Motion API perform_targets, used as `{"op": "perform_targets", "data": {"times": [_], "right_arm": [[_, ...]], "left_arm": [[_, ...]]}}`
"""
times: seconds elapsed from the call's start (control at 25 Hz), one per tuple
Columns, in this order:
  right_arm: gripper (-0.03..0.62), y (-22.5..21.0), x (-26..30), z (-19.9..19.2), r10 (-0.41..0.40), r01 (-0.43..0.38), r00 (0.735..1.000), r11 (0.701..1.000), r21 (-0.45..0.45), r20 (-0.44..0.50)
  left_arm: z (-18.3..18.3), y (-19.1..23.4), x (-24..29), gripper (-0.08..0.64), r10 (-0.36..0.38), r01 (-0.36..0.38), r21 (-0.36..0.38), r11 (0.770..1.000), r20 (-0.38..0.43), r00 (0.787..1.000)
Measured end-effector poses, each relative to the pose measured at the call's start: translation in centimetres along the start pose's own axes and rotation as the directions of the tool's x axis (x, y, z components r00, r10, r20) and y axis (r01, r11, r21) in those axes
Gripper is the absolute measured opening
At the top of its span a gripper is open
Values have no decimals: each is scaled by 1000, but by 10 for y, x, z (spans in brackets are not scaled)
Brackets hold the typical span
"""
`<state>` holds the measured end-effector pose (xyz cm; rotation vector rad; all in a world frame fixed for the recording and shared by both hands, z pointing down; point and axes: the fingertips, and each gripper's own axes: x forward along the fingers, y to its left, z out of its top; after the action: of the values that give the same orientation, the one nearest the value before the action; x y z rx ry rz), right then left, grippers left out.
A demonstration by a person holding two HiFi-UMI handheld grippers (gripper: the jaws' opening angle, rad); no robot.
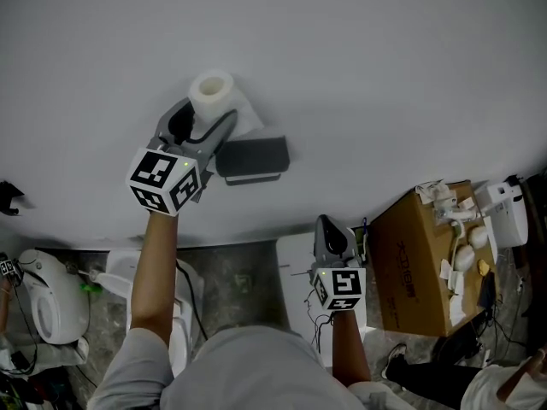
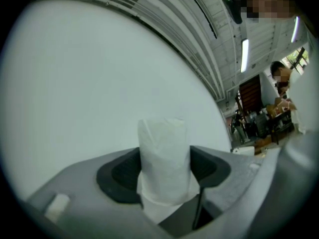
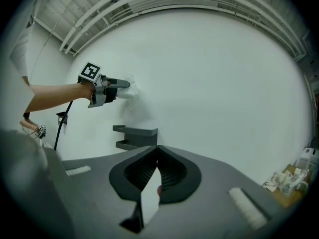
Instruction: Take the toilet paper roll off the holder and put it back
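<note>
Toilet paper roll (image 2: pixel 163 158) sits clamped in the left gripper (image 1: pixel 208 116), off the holder (image 1: pixel 252 159) and close to the wall (image 1: pixel 385 75) above the holder's left end, its long axis roughly upright. Putting it back means coming down and rightward. The right gripper (image 3: pixel 157 151), jaws together and empty, hangs well back; the left is nearer.
</note>
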<state>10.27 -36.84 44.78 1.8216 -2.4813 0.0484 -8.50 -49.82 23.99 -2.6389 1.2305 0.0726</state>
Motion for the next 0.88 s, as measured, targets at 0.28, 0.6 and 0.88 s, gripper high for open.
{"op": "perform_targets", "data": {"times": [0.28,0.6,0.88], "right_arm": [[2,-5,-3,0,-16,16,1000,1000,-7,-5],[2,-2,0,1,-14,14,1000,1000,-7,-5],[2,-5,0,2,-29,29,1000,1000,-11,3]], "left_arm": [[24,6,2,293,16,-16,8,1000,25,1000],[22,7,4,293,13,-13,19,1000,9,1000],[17,9,5,293,16,-16,11,1000,1,1000]]}}
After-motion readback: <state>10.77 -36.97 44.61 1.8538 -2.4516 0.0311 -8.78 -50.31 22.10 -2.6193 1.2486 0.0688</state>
